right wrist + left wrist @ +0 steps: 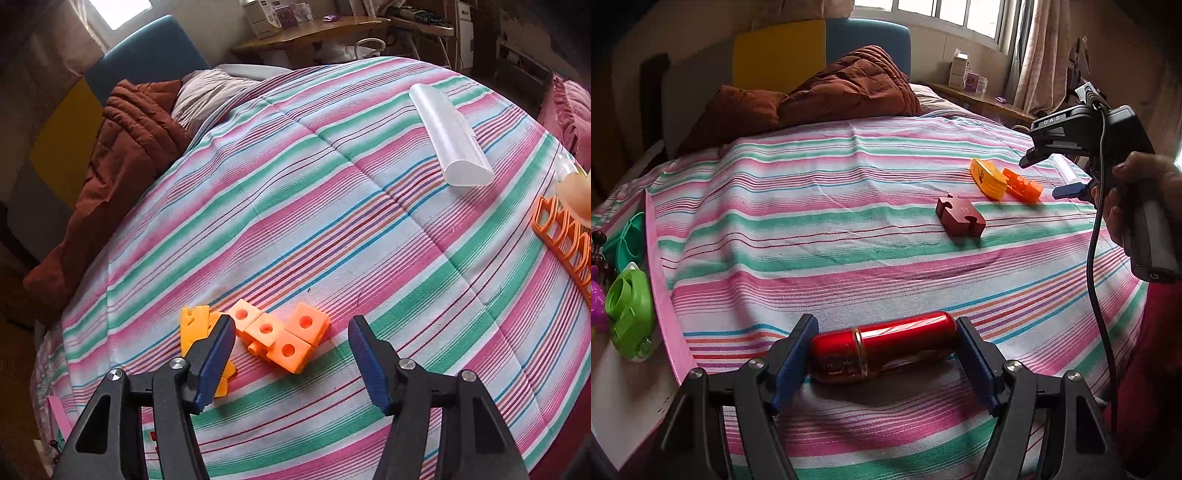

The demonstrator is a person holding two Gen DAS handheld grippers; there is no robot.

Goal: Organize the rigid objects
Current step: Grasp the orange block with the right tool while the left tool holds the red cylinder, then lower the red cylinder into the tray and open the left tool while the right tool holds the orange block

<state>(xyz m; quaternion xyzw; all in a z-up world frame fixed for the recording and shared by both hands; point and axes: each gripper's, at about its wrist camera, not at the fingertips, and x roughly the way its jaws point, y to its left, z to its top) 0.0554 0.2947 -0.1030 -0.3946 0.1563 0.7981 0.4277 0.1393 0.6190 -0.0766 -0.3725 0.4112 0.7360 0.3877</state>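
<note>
My left gripper holds a shiny red cylinder endwise between its blue pads, just above the striped bedspread. Farther off lie a dark red puzzle-shaped block, a yellow block and an orange linked-cube piece. My right gripper is open and hovers over the orange linked-cube piece; the yellow block lies beside its left finger. The right gripper also shows in the left wrist view, held by a hand at the right.
A frosted white half-round tube lies at the far right of the bed, an orange rack at the right edge. A brown quilt is heaped at the head. Green toys sit off the bed's left edge.
</note>
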